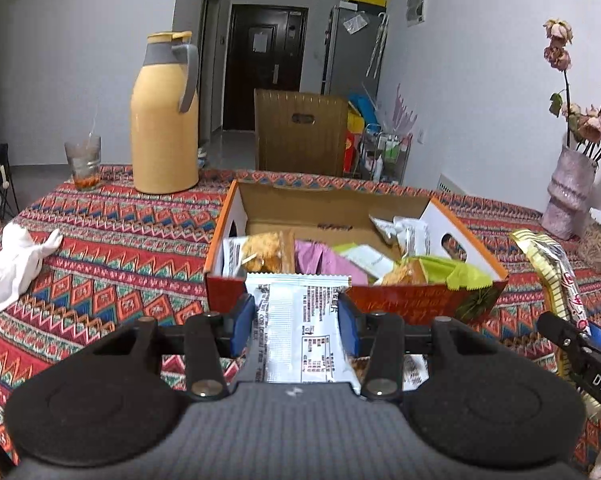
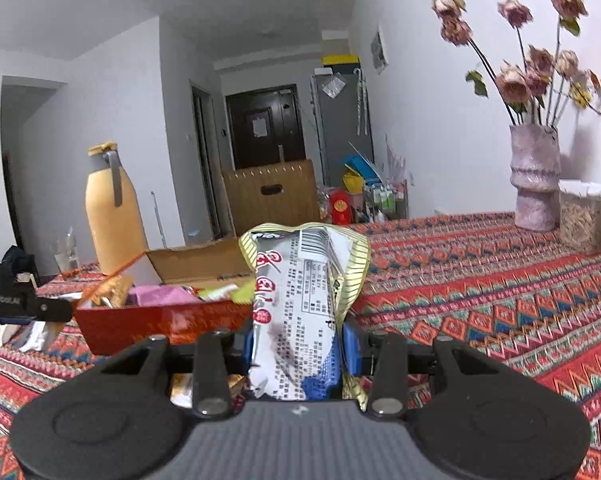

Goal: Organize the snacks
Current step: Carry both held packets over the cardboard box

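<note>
The left tongs pinch a silver snack packet, its long axis running straight ahead toward the cardboard box just beyond. The right tongs pinch a gold-edged snack bar, tilted up and pointing away. The box, open-topped on the patterned worktop, already contains mixed snack packets. Farther off stand a yellow thermos, a glass and a vase of dried flowers.
</note>
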`<state>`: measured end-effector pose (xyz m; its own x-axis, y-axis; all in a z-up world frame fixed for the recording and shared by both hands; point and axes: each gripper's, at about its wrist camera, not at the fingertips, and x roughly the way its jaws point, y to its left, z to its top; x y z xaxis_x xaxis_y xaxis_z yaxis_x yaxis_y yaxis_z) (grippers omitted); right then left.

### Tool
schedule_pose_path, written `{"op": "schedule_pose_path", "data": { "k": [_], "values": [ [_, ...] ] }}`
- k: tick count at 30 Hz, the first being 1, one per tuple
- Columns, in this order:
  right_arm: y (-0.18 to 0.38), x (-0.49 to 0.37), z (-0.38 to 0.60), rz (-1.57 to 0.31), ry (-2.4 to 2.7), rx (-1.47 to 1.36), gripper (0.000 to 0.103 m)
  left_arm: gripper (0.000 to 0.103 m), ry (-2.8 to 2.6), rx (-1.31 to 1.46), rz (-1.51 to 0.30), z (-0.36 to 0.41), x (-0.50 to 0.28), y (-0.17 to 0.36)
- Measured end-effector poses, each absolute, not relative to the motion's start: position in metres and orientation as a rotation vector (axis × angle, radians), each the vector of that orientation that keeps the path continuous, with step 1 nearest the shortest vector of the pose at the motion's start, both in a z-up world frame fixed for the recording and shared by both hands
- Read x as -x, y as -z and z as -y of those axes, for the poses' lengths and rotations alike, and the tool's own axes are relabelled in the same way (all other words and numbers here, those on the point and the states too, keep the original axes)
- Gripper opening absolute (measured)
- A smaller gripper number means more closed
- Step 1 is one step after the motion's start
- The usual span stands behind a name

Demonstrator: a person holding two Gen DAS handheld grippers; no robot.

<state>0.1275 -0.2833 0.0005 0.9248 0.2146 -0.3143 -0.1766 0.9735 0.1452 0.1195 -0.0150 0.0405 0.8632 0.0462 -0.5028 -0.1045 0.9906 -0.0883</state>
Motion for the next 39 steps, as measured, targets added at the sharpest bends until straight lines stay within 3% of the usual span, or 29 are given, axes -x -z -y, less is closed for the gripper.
{"op": "schedule_pose_path", "data": {
  "k": [25,39],
  "values": [
    [-0.047,-0.202,0.229,-0.277,-0.274,-0.067,0.040,0.045,-0.065,0.111,-0.440,0.020,-0.187,-0.079],
    [-0.033,-0.252,0.214,-0.277,-0.255,-0.067,0.040,0.045,-0.093,0.146,-0.414,0.001,-0.226,-0.057]
  ]
}}
